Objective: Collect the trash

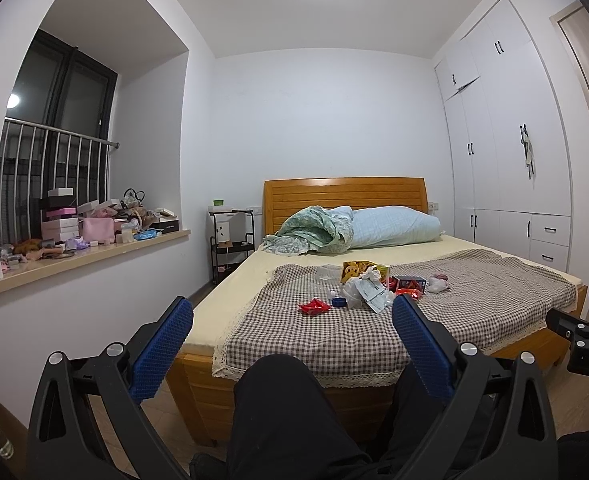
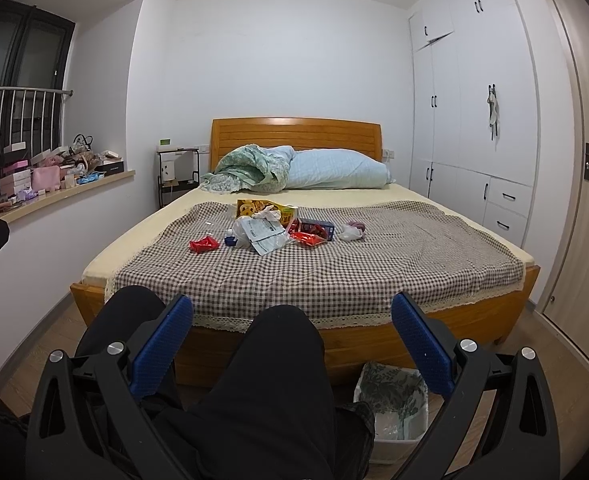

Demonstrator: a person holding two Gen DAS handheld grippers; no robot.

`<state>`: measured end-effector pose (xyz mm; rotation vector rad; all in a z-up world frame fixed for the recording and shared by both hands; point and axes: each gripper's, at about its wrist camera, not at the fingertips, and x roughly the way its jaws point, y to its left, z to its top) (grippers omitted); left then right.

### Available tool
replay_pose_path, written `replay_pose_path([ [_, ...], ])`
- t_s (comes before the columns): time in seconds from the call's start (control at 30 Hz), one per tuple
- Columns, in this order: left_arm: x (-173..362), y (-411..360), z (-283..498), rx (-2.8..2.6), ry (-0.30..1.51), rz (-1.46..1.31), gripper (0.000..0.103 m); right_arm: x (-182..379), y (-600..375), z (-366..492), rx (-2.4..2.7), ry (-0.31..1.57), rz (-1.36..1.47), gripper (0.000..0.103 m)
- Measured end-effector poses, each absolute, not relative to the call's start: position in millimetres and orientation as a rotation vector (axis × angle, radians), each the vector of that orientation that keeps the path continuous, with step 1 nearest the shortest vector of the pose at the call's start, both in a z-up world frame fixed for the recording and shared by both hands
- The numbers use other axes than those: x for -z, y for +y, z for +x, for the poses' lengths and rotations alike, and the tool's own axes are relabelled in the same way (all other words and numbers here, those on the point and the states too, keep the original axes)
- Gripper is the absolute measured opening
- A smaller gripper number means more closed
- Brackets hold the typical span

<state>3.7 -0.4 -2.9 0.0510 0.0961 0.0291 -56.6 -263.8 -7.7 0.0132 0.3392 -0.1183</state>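
Observation:
Trash lies in a heap on the checkered cloth (image 2: 374, 256) of the bed: a red wrapper (image 2: 203, 245), a blue cap (image 2: 230, 241), a white plastic bag with paper (image 2: 260, 234), a yellow snack bag (image 2: 254, 208), a red and blue box (image 2: 314, 229), a small white and pink bundle (image 2: 352, 231). The same heap shows in the left wrist view, with the red wrapper (image 1: 313, 306) nearest. A lined bin (image 2: 392, 408) stands on the floor by the bed's foot. My left gripper (image 1: 292, 312) and right gripper (image 2: 292, 312) are open, empty, held above a person's black-trousered knees, well short of the bed.
Wooden bed (image 2: 294, 340) with a pillow (image 2: 334, 174) and crumpled green quilt (image 2: 250, 170) at the headboard. White wardrobes (image 2: 474, 100) line the right wall, a door (image 2: 574, 160) beyond. A cluttered window sill (image 1: 86, 240) on the left, a black cart (image 1: 232, 240) by the bed.

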Motion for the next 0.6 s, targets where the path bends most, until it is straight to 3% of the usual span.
replay_pose_path([
  [0.6, 4.7, 2.1, 9.2, -0.025, 0.094, 0.047, 0.096, 10.6, -266.5, -46.9, 0.102, 0.365, 0.034, 0.095],
])
